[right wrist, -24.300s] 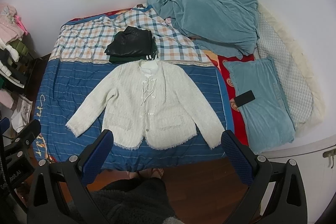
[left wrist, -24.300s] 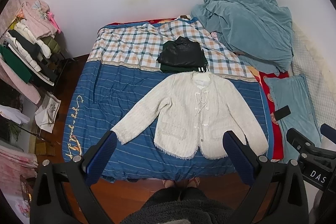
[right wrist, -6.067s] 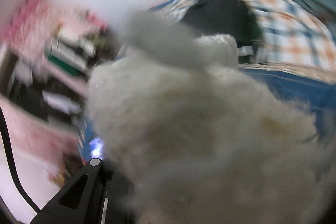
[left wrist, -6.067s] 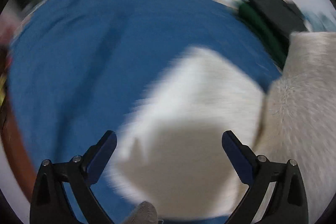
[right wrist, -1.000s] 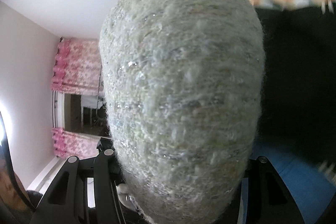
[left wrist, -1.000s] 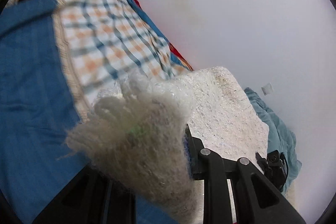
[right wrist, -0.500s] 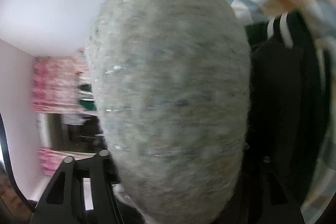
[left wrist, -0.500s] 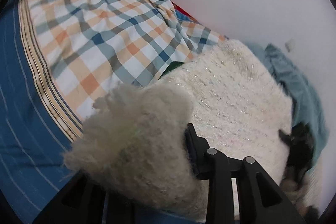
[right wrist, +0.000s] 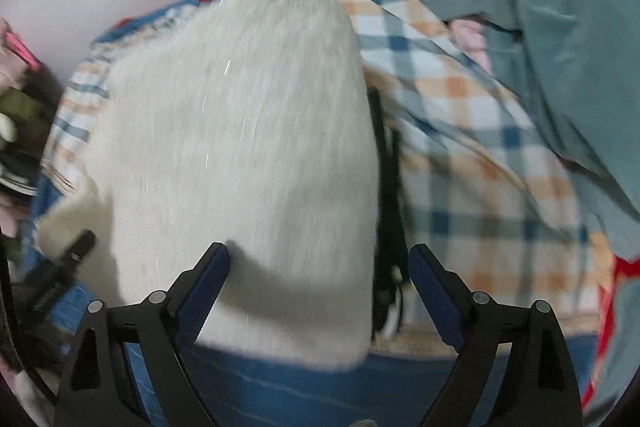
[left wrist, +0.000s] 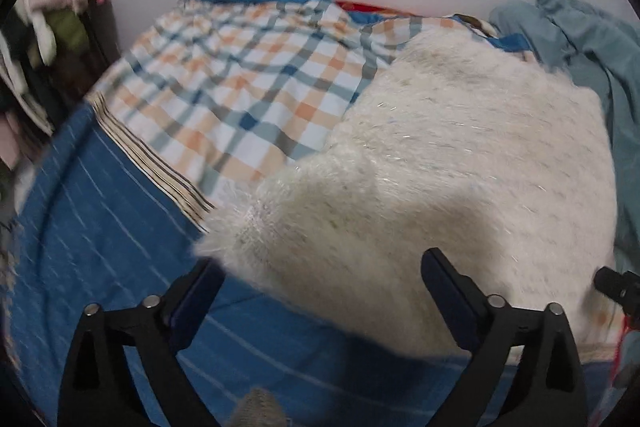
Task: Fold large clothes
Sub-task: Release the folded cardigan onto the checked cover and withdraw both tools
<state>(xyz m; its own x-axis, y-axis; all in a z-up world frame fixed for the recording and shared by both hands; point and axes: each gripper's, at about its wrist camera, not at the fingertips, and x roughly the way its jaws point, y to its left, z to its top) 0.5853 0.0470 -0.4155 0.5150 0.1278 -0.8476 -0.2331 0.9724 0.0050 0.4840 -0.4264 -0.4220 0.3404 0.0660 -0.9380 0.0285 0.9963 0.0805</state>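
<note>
The folded cream fuzzy jacket (left wrist: 452, 167) lies on the bed, resting on the checked part of the cover. In the right wrist view the jacket (right wrist: 240, 147) covers most of the folded dark garment (right wrist: 386, 195), of which only a dark edge shows at its right side. My left gripper (left wrist: 320, 291) is open and empty, just in front of the jacket's near left corner. My right gripper (right wrist: 318, 279) is open and empty, at the jacket's near edge. The other gripper shows in each view's edge, blurred.
The blue striped bed cover (left wrist: 100, 227) lies in front, the checked cover (left wrist: 240, 75) behind. A heap of teal blanket (right wrist: 520, 7) lies at the right, against the white wall. A rack of clothes (left wrist: 36, 39) stands left of the bed.
Both grippers have opened and let go of the folded jacket. It now lies on the dark garment, and both grippers have drawn back from it.
</note>
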